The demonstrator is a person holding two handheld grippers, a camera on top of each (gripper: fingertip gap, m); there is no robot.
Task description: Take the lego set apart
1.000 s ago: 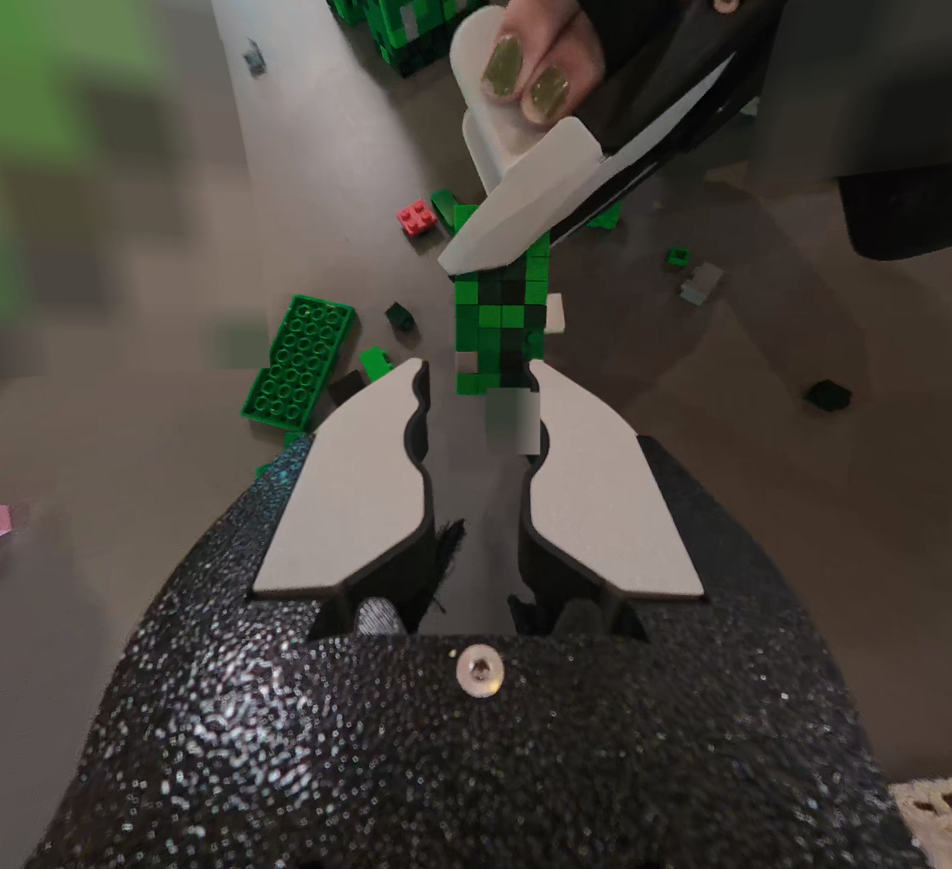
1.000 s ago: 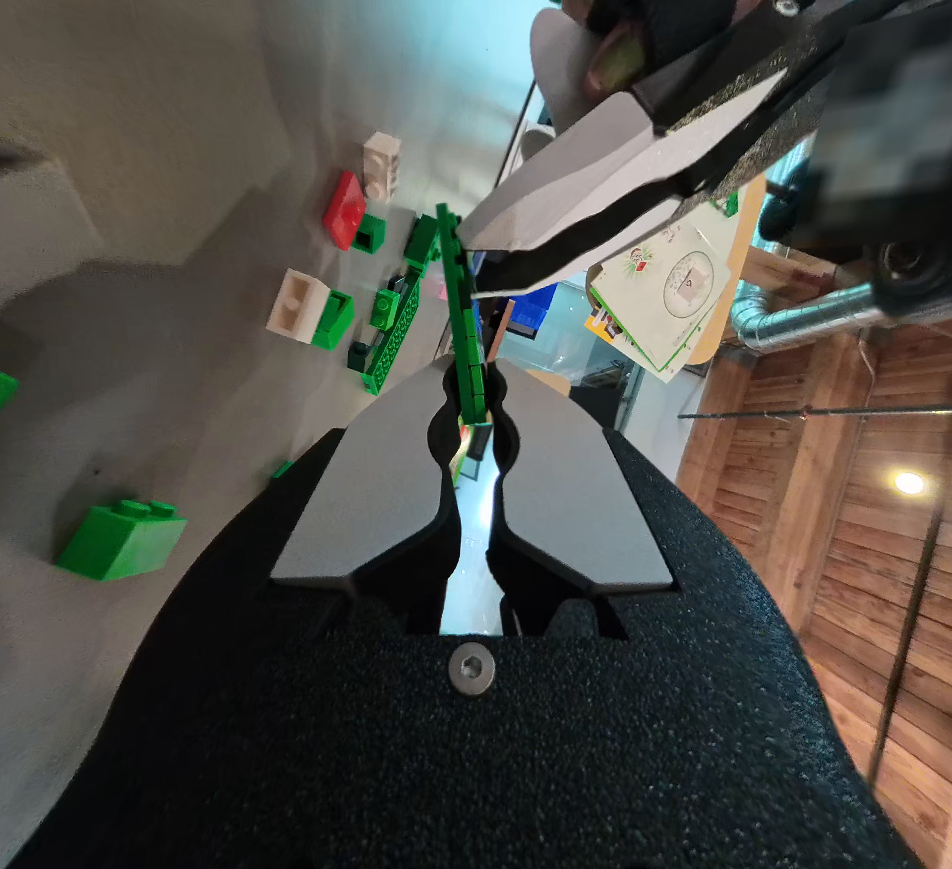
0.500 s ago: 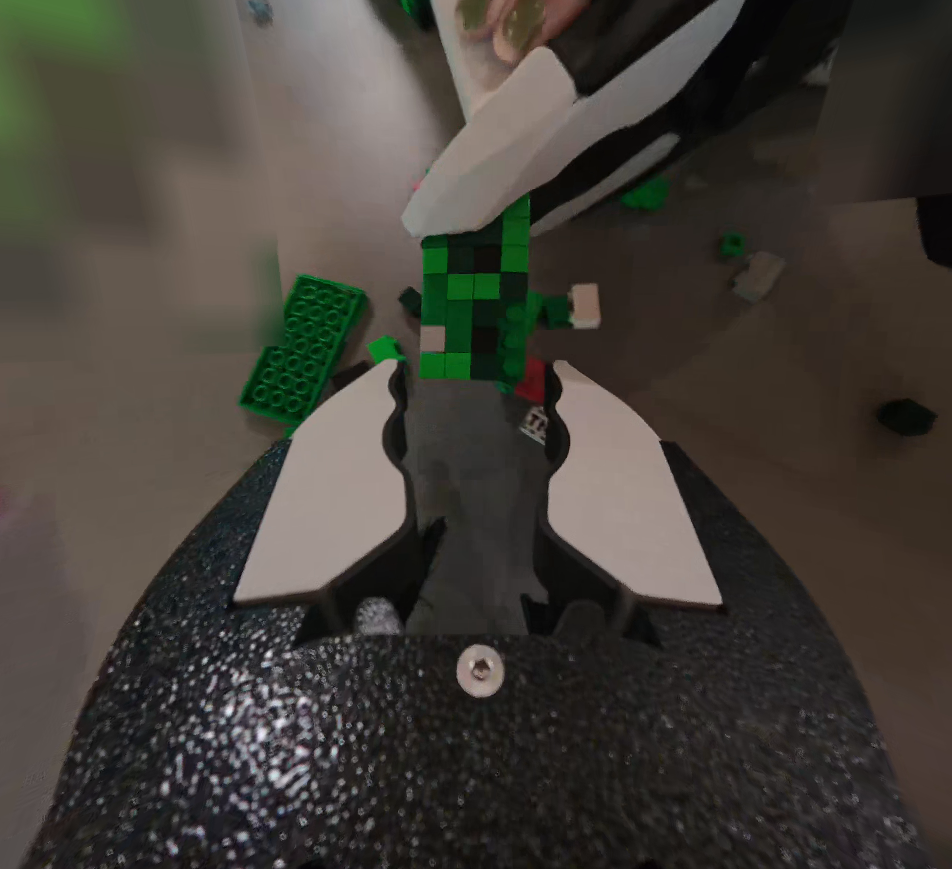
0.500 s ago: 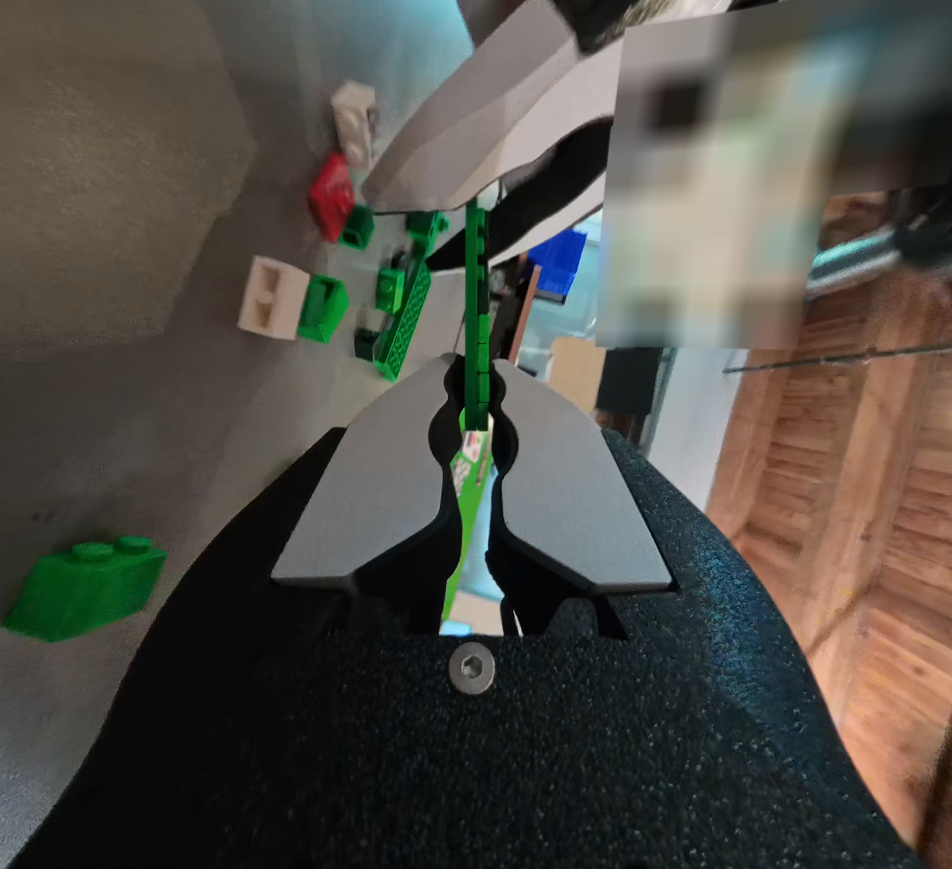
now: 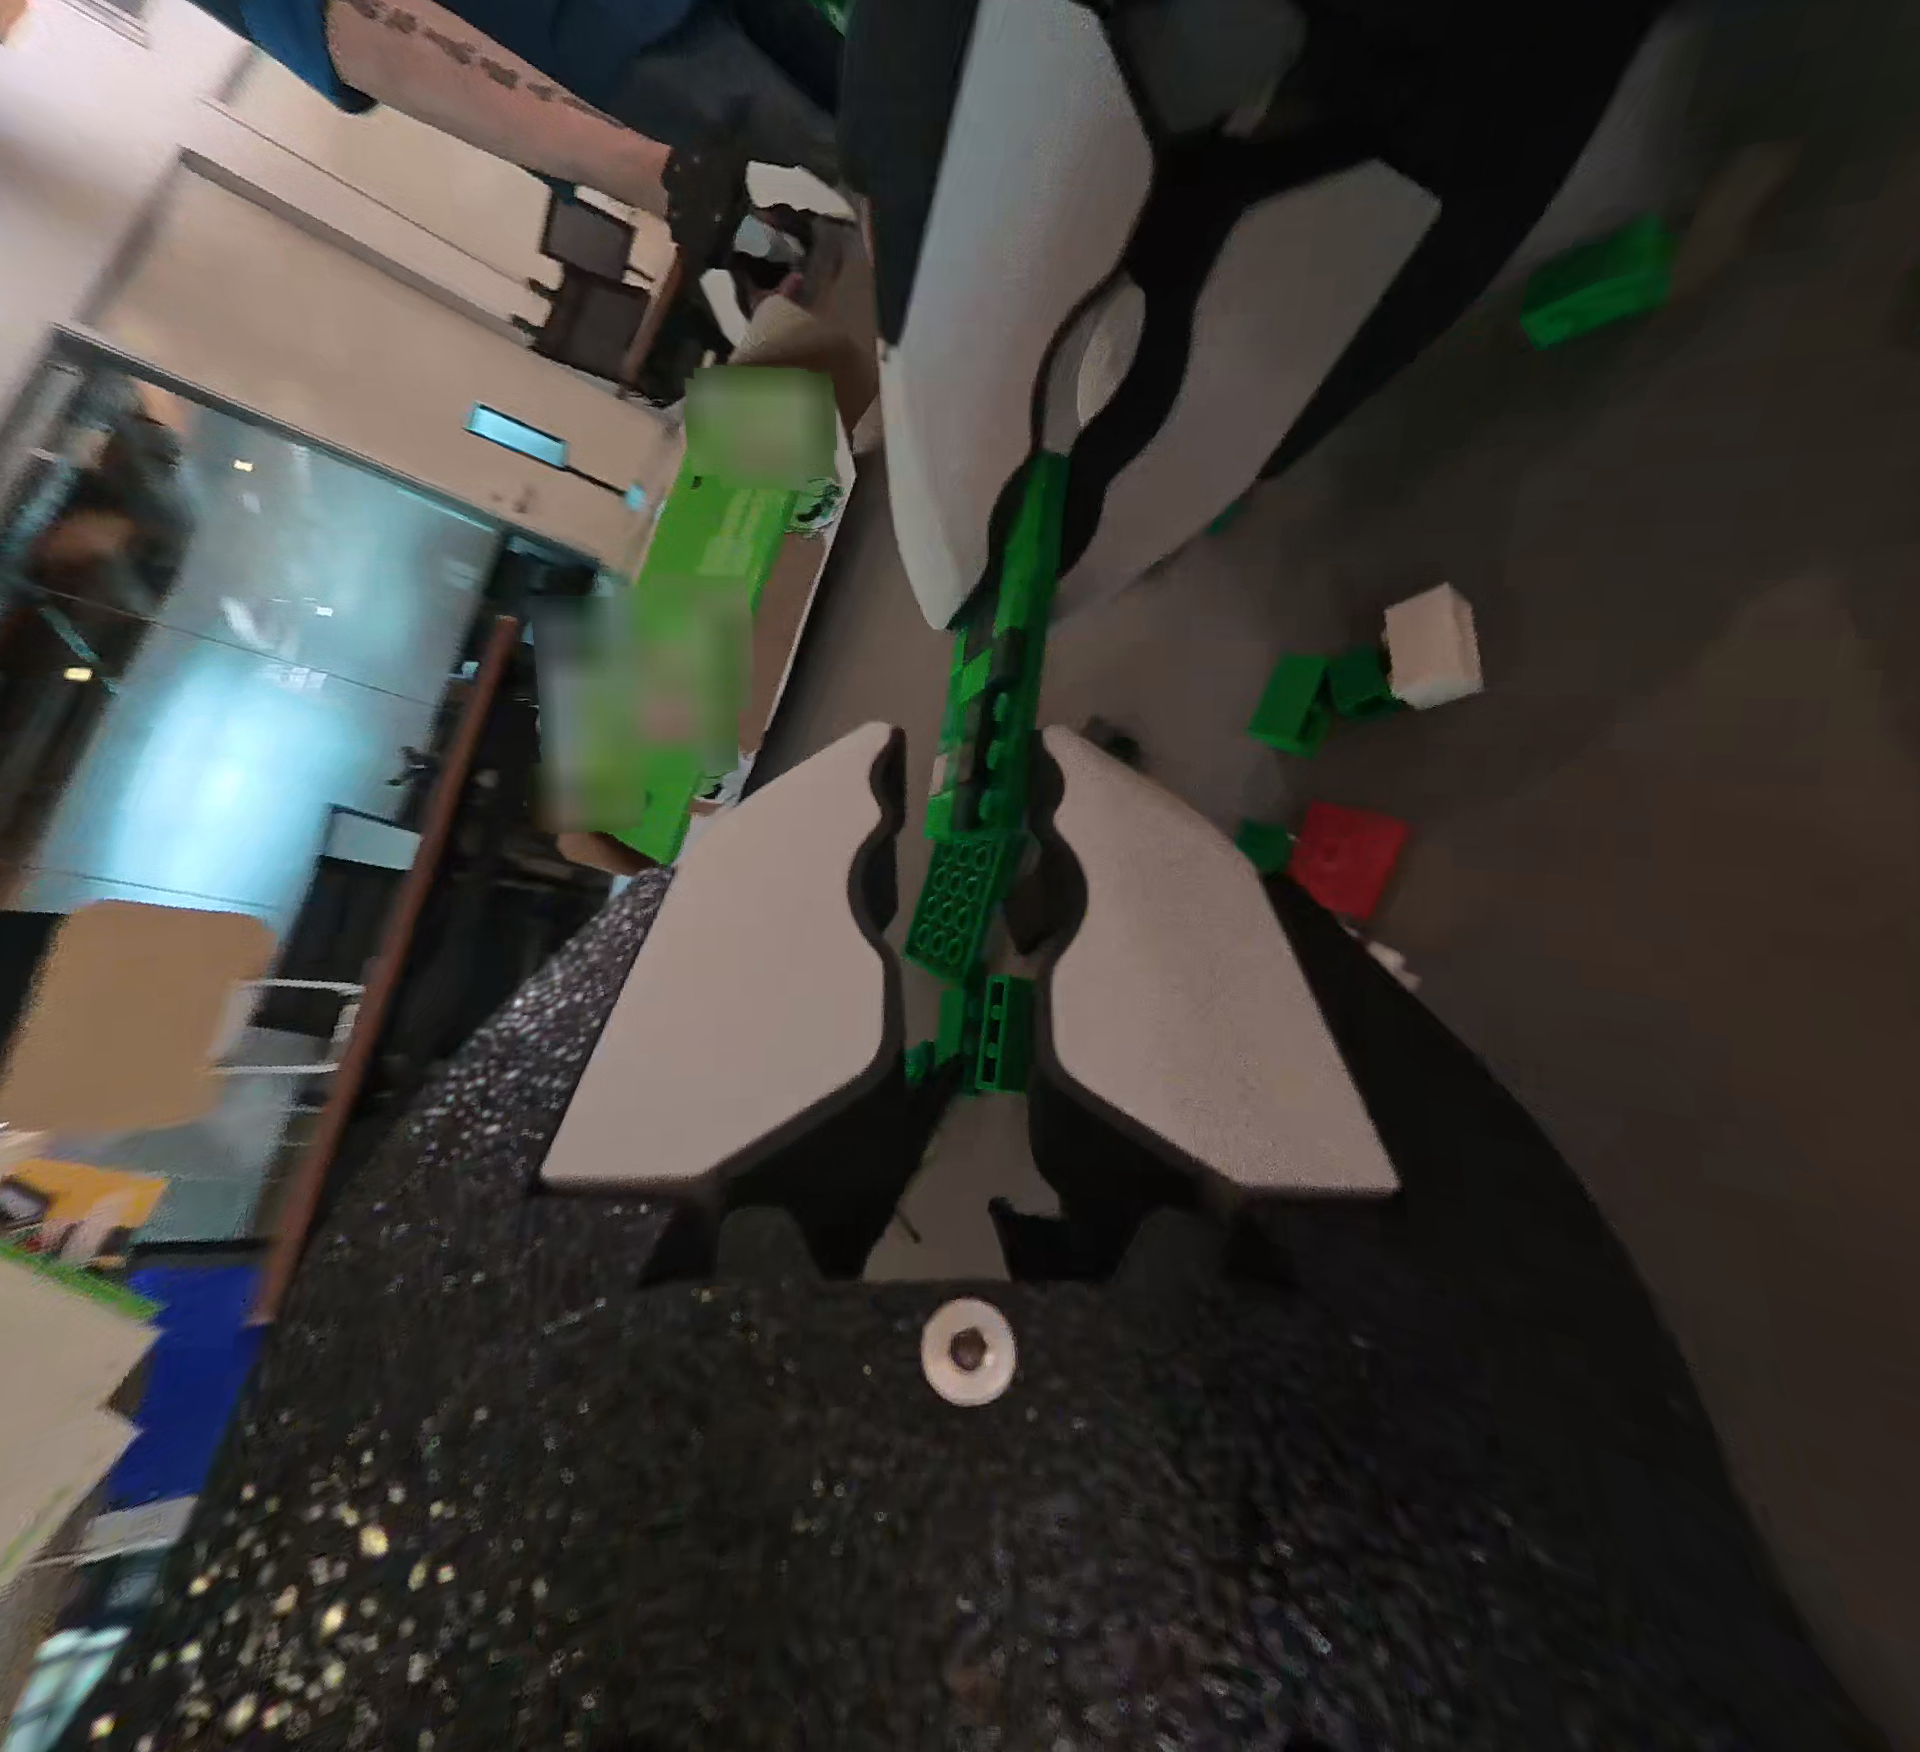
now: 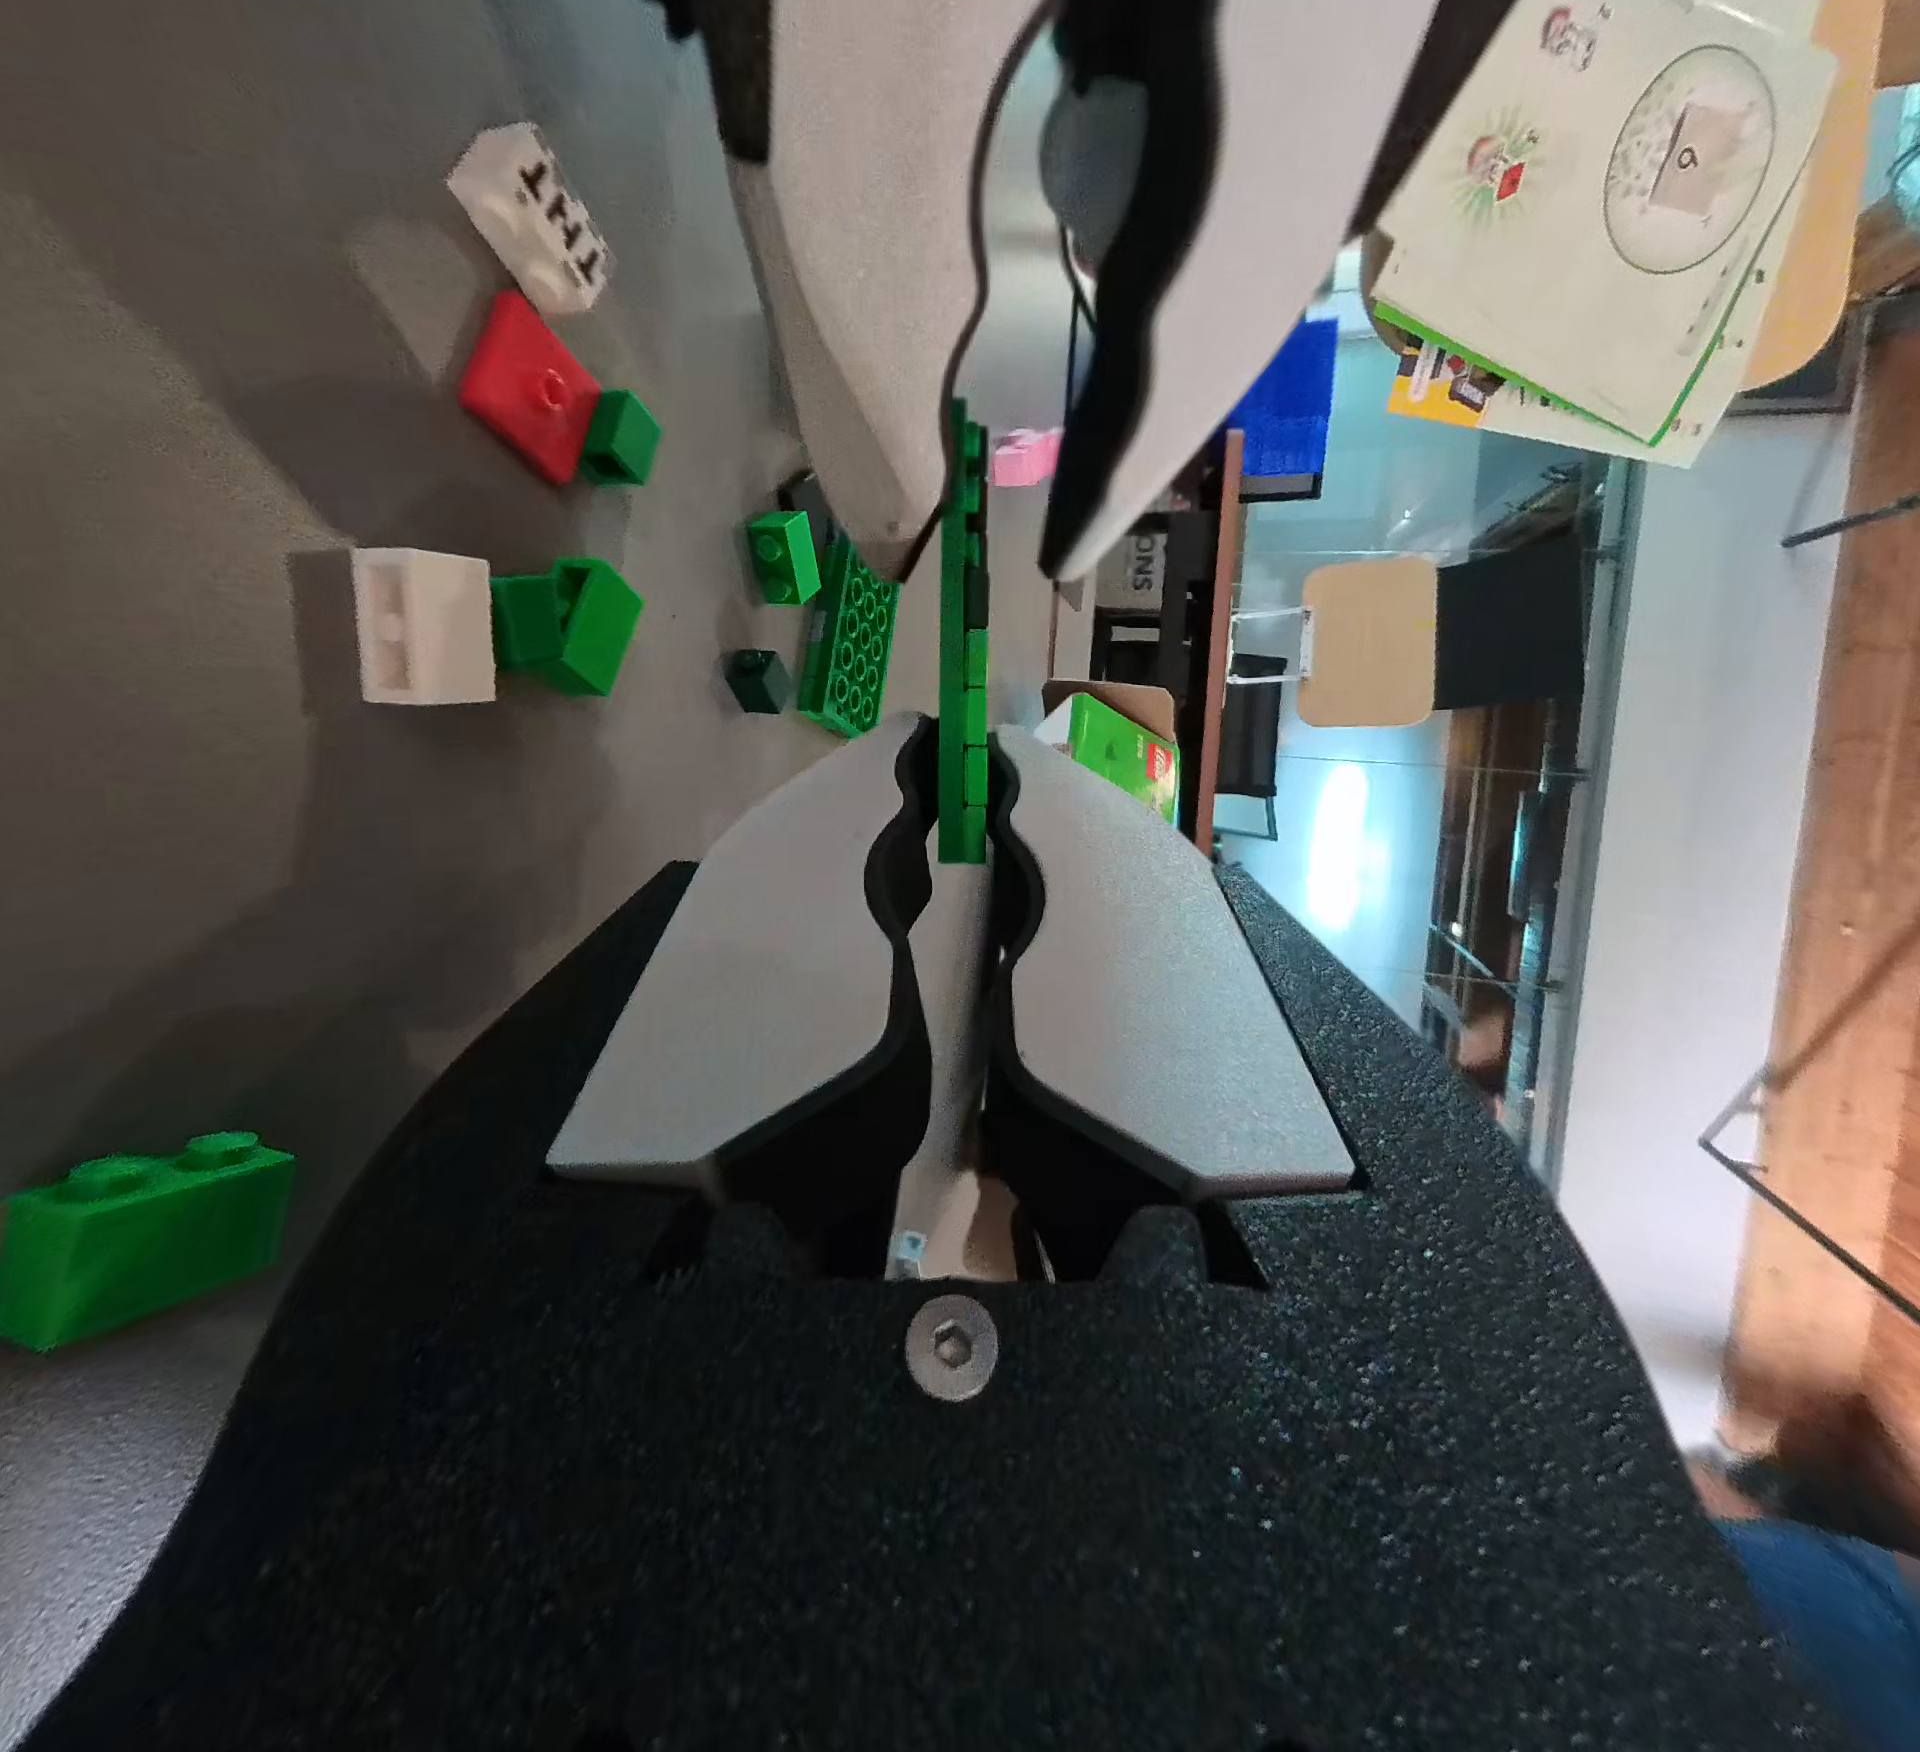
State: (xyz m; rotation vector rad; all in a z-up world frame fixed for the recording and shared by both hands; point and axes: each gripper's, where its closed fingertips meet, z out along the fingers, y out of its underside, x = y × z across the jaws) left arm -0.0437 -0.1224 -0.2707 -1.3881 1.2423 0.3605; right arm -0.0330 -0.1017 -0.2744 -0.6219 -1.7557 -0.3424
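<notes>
The lego piece is a thin green plate with green and dark tiles (image 6: 961, 642), held off the grey table and seen edge-on in both views (image 5: 997, 694). My right gripper (image 6: 961, 726) is shut on its near end; in the left wrist view this gripper (image 5: 1018, 601) comes in from the top. My left gripper (image 5: 971, 746) is open, its fingers on either side of the plate's other end. In the right wrist view the left gripper (image 6: 971, 554) has one finger (image 6: 862, 414) against the plate and the other clear of it.
Loose bricks lie on the grey table (image 6: 260, 92): a red tile (image 6: 530, 388), white bricks (image 6: 426, 627), green bricks (image 6: 566, 627) (image 6: 135, 1235), a green holed plate (image 6: 852, 642). A green box (image 5: 717, 559) and a person's forearm (image 5: 468, 61) lie beyond the table edge.
Both grippers have rolled and closed in on each other, so the plate now shows edge-on in the left view. The left fingers now straddle the plate's end. The right gripper keeps its hold.
</notes>
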